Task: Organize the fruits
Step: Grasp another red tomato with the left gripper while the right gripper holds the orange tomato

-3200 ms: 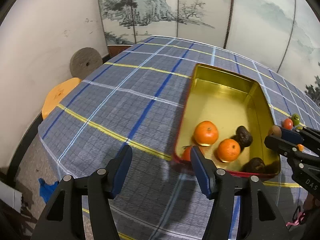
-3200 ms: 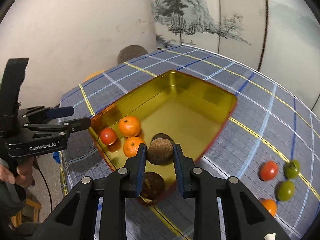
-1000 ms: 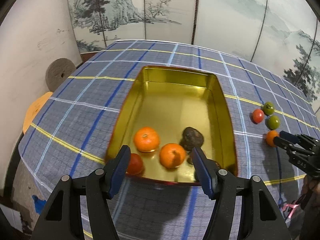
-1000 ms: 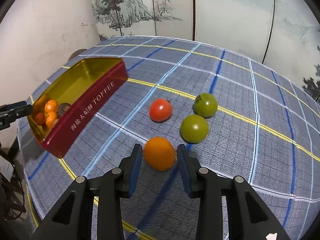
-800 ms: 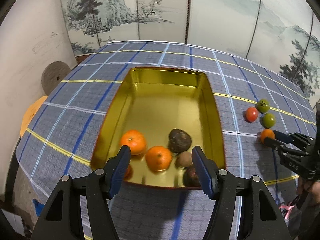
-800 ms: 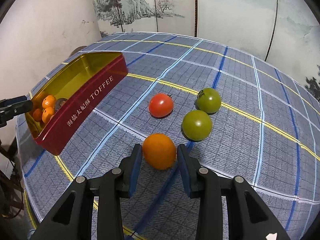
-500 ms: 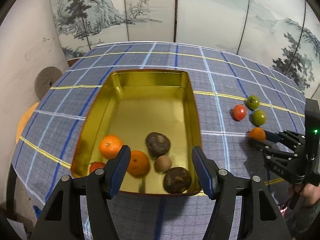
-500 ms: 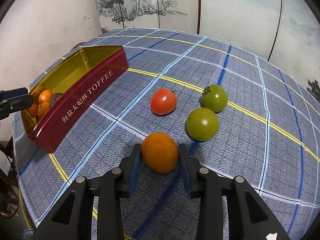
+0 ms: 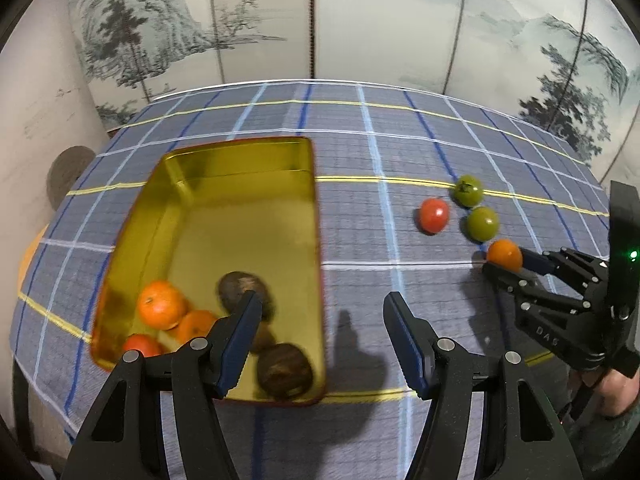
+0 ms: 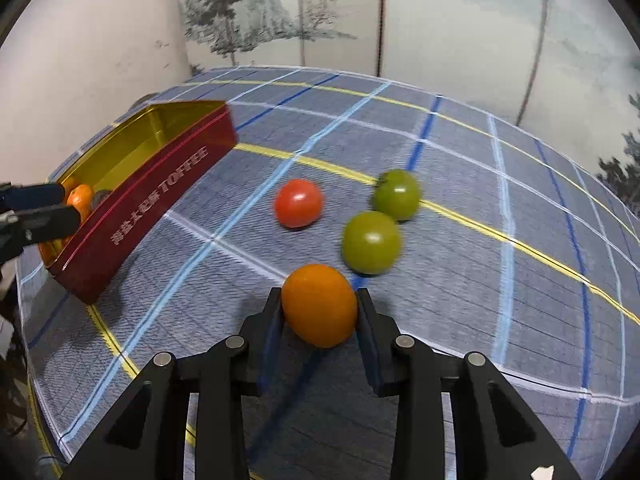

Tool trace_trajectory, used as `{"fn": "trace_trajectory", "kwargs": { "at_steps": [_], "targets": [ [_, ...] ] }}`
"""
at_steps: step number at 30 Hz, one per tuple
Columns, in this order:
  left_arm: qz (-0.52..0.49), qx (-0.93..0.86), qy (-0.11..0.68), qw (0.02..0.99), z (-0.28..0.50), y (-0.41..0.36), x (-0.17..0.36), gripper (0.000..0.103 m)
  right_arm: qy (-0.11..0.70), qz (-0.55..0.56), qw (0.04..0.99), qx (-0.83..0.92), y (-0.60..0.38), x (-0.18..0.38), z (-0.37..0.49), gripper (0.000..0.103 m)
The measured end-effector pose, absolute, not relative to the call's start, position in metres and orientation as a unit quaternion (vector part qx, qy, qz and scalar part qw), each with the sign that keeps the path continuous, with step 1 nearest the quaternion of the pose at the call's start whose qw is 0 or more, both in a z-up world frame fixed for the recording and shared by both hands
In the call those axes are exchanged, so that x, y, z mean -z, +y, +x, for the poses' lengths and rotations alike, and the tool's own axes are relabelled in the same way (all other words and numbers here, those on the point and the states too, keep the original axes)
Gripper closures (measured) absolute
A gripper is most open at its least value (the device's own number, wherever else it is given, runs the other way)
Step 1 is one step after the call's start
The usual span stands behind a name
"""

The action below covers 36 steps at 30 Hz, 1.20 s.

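The right gripper (image 10: pixel 320 308), jaws just closed on the orange tomato (image 10: pixel 319 305), has the toffee tin (image 10: pixel 160 200) far to its left.

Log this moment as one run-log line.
right gripper: shut on orange tomato | left gripper: open, empty | toffee tin: part-filled

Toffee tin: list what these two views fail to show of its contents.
- Left wrist view: the left gripper finger covers part of a dark fruit and the small fruit behind it; motion blur smears the toffee tin.
- Right wrist view: the tin's red wall hides nearly everything inside; only one orange fruit and a dark sliver show.
- The tin's Chinese lettering is too blurred to read.
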<state>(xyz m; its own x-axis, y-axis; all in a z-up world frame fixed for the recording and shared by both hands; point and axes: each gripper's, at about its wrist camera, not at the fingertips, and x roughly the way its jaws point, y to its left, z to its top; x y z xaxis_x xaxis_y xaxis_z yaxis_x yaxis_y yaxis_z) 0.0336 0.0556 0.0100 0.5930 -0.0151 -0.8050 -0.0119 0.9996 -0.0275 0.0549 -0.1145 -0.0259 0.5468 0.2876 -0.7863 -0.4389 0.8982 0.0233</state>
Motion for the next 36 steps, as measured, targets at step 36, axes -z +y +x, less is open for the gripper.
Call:
{"fn": "trace_trajectory", "kwargs": {
  "at_steps": [36],
  "targets": [
    [-0.004, 0.050, 0.477, 0.877, 0.155, -0.037, 0.039, 0.042, 0.438, 0.001, 0.897, -0.054, -0.250, 0.035, 0.111, 0.070]
  ]
}}
